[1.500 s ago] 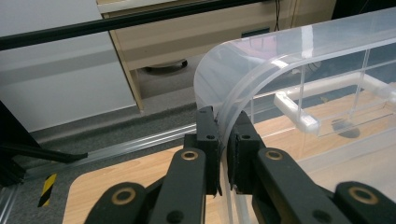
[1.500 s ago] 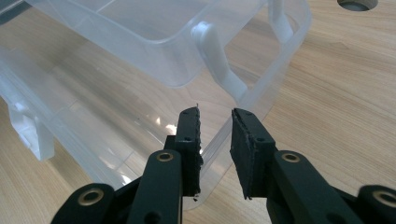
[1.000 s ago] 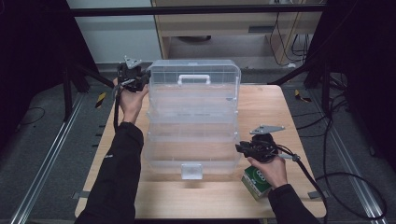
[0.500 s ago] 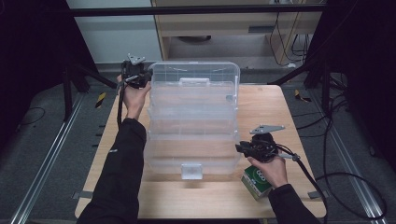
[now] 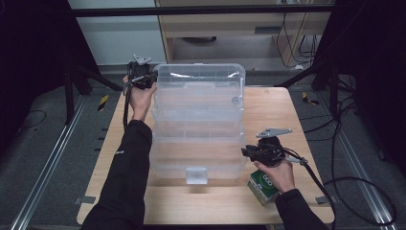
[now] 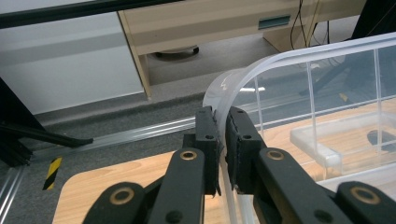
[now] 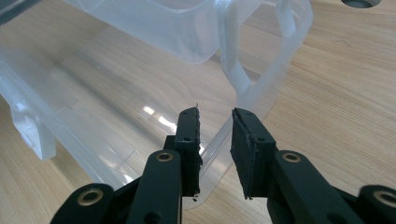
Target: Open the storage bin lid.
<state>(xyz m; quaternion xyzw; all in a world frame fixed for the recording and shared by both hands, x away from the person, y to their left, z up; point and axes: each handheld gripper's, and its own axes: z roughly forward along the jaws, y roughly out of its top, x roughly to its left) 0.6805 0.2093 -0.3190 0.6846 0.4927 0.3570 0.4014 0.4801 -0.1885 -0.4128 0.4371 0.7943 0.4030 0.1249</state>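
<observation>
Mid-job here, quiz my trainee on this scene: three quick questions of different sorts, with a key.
1. True or false: the left tongs pinch the lid rim.
2. What lies by the right hand on the table? A) green box B) red cup C) scissors
3. Fill in: the right tongs stand ____ at the clear box's base edge.

Key: 1 true; 2 A, green box; 3 open.

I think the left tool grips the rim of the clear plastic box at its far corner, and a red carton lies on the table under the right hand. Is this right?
Not quite: the carton under the right hand is green, as the high view shows. The rest holds: the left tool grips the rim of the clear plastic box at its far corner.
</observation>
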